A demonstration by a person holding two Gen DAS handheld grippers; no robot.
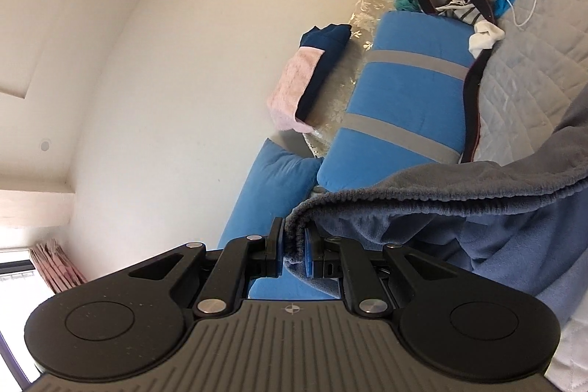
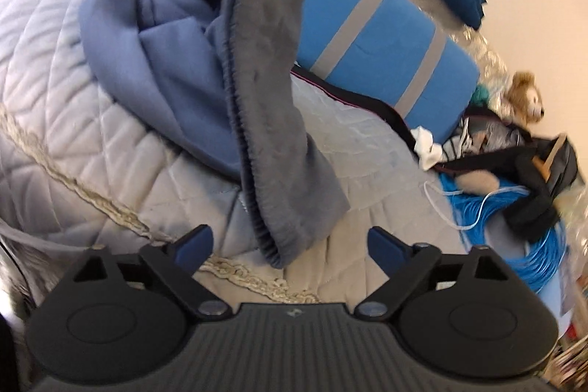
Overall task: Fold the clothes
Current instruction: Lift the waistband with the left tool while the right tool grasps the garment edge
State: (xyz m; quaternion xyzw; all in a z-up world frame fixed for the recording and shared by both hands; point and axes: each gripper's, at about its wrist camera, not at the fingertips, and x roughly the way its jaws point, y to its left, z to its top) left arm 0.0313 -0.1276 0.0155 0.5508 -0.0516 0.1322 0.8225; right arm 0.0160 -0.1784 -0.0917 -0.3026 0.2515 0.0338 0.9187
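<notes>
The grey fleece garment (image 2: 272, 90), with a blue lining or second blue layer (image 2: 154, 61) bunched behind it, hangs lifted above the quilted bed (image 2: 66, 68), its ribbed hem (image 2: 270, 250) dangling lowest. The left tongs (image 1: 294, 247) are clamped together on a ribbed edge of it (image 1: 404, 197), the blue pads pinching a narrow fold of cloth. The right tongs (image 2: 290, 245) stand wide apart with nothing pressed between them; the hanging hem sits in the gap between the pads without touching either. The cloth looks thick, soft and limp, light enough for one pinch to carry, and it drapes rather than holding any shape, so a single hold lets it twist and sag. The plush face probably grips well against the pads, while the stitched ribbed band is the firmest and thickest place to take hold. A second grip on that lower hem or its corner would likely let the piece be spread flat. Farther out lie a blue pillow with grey stripes (image 2: 382, 35), a teddy bear (image 2: 522, 94), a coil of blue cable (image 2: 514, 223) and folded pink and navy cloths (image 1: 308, 76).
</notes>
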